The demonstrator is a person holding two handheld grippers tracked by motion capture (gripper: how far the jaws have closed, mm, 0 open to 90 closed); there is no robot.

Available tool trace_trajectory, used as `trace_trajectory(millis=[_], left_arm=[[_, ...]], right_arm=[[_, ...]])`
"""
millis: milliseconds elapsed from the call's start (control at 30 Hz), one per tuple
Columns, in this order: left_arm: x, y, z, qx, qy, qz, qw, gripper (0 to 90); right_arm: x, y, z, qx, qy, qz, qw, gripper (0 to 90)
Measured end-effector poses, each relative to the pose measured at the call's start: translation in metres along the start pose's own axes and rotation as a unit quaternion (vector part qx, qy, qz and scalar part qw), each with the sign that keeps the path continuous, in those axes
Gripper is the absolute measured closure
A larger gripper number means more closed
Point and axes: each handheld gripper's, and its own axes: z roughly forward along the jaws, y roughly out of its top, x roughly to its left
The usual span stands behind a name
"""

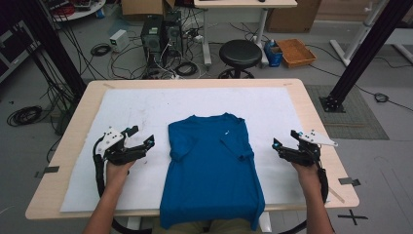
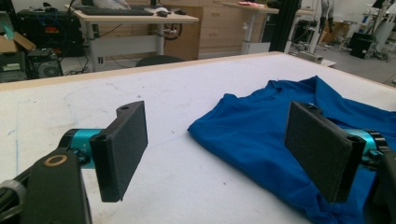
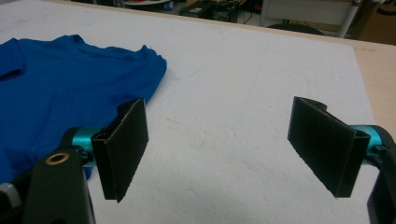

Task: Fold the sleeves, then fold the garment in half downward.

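Room: a workshop floor with cables, computer boxes and a round black stool is seen in the upper part of the high view.
Table: a light wooden table is covered by a white sheet across the middle of the frame.
Left gripper: the left gripper is held at the middle left of the high view, just off the shirt's left edge. Its jaws are spread wide and nothing is pinched between them.
Left gripper view: one black pad is seen over bare white sheet, and the other pad is seen in front of blue cloth at the right of the frame.
Right gripper: the right gripper is held at the middle right of the high view, near the shirt's right edge but apart from it. Its jaws are spread wide too, with only white sheet between them.
Shirt: a blue T-shirt is laid flat in the middle of the sheet, collar toward the top of the frame, sleeves folded in. Its bottom hem is hung over the table's near edge at the bottom middle.
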Motion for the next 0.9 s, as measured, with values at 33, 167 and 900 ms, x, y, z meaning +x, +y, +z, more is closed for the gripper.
trace_trajectory(millis=[33,167,900], left_arm=[[0.001,0.0,0.0,0.001,0.002,0.001,1.0,21.8],[0.001,-0.001,0.001,0.006,0.004,0.001,1.0,21.8],[0.0,-0.006,0.013,0.088,0.044,0.006,0.9951,22.7]], right_arm=[[0.0,0.0,0.001,0.002,-0.002,-0.003,1.0,20.1],[-0.001,-0.001,0.002,0.008,-0.002,0.002,1.0,20.1],[0.001,0.0,0.003,0.011,-0.008,0.018,0.9998,20.1]])
